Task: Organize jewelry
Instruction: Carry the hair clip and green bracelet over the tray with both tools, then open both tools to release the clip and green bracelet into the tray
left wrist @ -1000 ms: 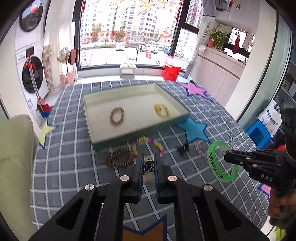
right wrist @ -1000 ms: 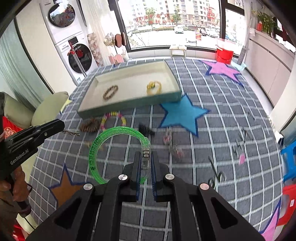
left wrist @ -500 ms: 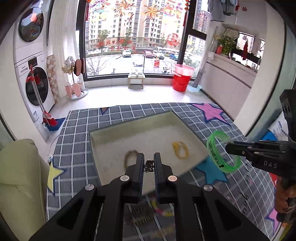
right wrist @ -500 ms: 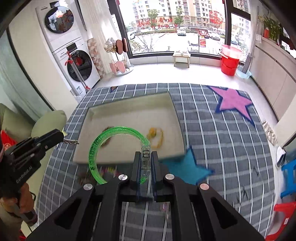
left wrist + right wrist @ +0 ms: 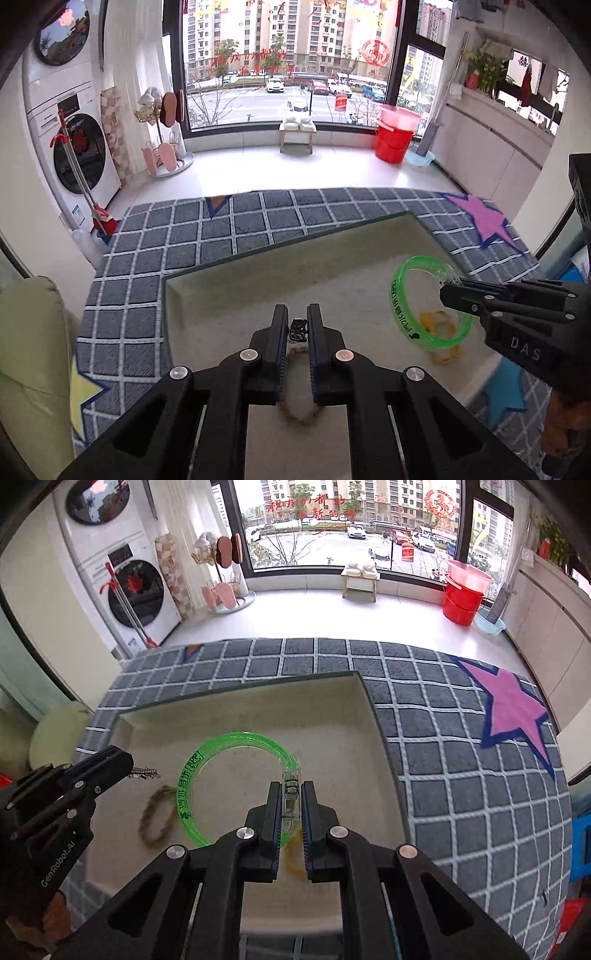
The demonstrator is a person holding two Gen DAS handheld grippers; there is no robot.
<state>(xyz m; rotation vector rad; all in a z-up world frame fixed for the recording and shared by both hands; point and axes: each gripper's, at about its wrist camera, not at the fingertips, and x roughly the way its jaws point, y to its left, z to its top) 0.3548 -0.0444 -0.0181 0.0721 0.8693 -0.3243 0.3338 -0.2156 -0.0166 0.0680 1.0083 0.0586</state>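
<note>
Green bangle point(image 5: 236, 786) hanging over the tray's point(image 5: 258, 686) pale floor, clasp clenched in the right hand-held gripper point(image 5: 290, 794); a second ago hovering low above the checked rug point(image 5: 461, 775), short of the tray. Small dark hair clip point(image 5: 297, 329) pinched in the left hand-held gripper point(image 5: 297, 325), likewise now carried in above the tray interior. Lying beneath: brown braided bracelet point(image 5: 157, 821) and yellow bracelet point(image 5: 439, 332), partly hidden by the bangle and fingers. Leaving bare floor toward the tray's far wall and far left corner. Grippers staying near each other, not touching.
</note>
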